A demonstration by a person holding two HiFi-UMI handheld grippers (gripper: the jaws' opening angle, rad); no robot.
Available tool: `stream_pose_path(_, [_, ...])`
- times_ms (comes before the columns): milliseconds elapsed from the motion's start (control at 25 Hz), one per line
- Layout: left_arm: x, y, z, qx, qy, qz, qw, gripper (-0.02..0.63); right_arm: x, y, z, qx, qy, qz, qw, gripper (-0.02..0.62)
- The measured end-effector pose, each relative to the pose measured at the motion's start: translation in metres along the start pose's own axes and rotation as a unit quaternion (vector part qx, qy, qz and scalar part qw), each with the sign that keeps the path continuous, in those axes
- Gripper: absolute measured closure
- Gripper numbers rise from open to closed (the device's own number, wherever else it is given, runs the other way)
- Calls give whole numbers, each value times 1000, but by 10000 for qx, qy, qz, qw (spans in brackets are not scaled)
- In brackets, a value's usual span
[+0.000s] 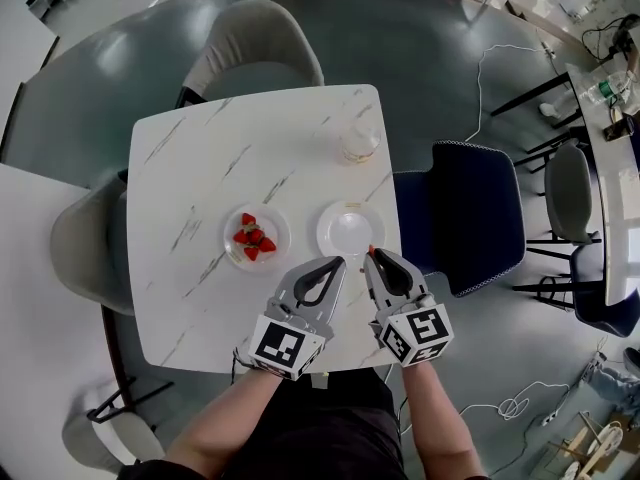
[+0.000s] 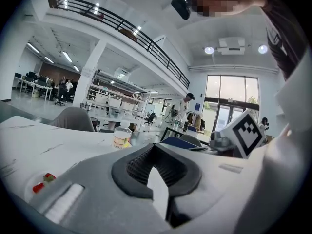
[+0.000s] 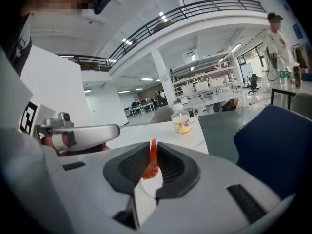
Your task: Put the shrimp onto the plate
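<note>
A small orange-red shrimp stands upright between the pads of my right gripper, which is shut on it. In the head view that gripper hovers at the near edge of the empty white plate, and the shrimp's tip just shows. Several more red shrimp lie on a second white plate to the left, also seen low at the left as shrimp. My left gripper is shut on nothing, close beside the right one; its jaws meet.
A plastic bottle stands at the far right of the white marble table. A grey chair is at the far side, a dark blue chair at the right, another grey chair at the left.
</note>
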State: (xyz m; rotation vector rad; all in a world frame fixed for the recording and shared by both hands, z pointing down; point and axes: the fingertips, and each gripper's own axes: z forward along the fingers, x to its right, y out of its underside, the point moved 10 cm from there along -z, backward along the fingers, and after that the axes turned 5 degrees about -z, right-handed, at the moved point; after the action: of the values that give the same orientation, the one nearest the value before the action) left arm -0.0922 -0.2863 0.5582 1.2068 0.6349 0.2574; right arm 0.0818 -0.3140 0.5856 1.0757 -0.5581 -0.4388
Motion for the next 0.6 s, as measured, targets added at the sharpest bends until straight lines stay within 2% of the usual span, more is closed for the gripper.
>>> stream_pose_path(320, [-14, 24, 8, -149, -69, -135, 9998, 598, 13, 31, 31, -589, 163, -329, 9976, 543])
stream_pose_path(600, [-22, 33, 19, -214, -79, -171, 9996, 598, 16, 40, 54, -1199, 282, -1255, 9844, 543])
